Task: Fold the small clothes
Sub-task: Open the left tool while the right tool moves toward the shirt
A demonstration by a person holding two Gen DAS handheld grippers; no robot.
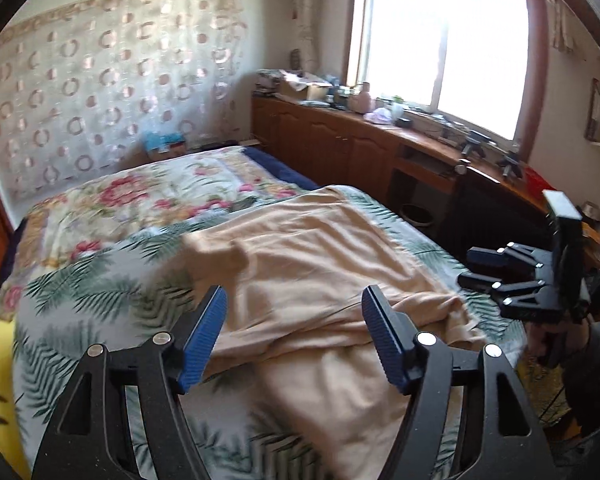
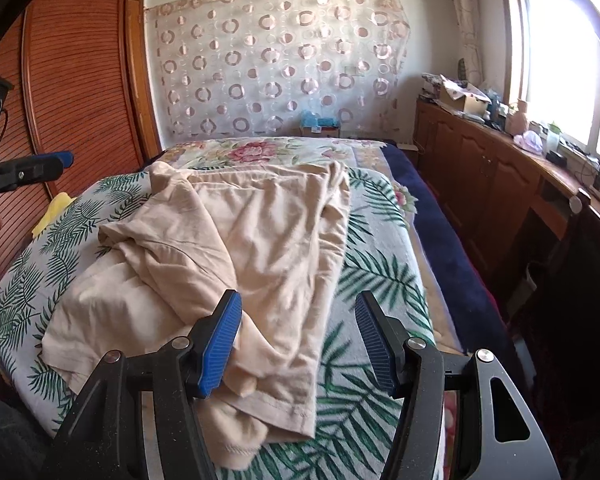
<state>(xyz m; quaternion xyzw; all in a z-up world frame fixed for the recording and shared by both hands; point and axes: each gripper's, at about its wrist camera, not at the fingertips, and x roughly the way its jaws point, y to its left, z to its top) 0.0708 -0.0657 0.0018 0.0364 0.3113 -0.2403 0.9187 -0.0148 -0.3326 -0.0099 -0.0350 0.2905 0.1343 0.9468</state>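
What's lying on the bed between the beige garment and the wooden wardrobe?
A yellow cloth lies at the bed's edge between the beige garment and the wooden wardrobe, as the right wrist view shows.

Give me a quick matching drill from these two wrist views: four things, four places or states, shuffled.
Things:
1. beige garment
2. yellow cloth
3. left gripper
4. wooden cabinets

Places or states:
A. under the window, along the wall
B. jaws apart, nothing between the pads
C. rumpled on the palm-leaf cover
D. at the bed's edge beside the slatted wardrobe

Pairs: 1-C, 2-D, 3-B, 4-A
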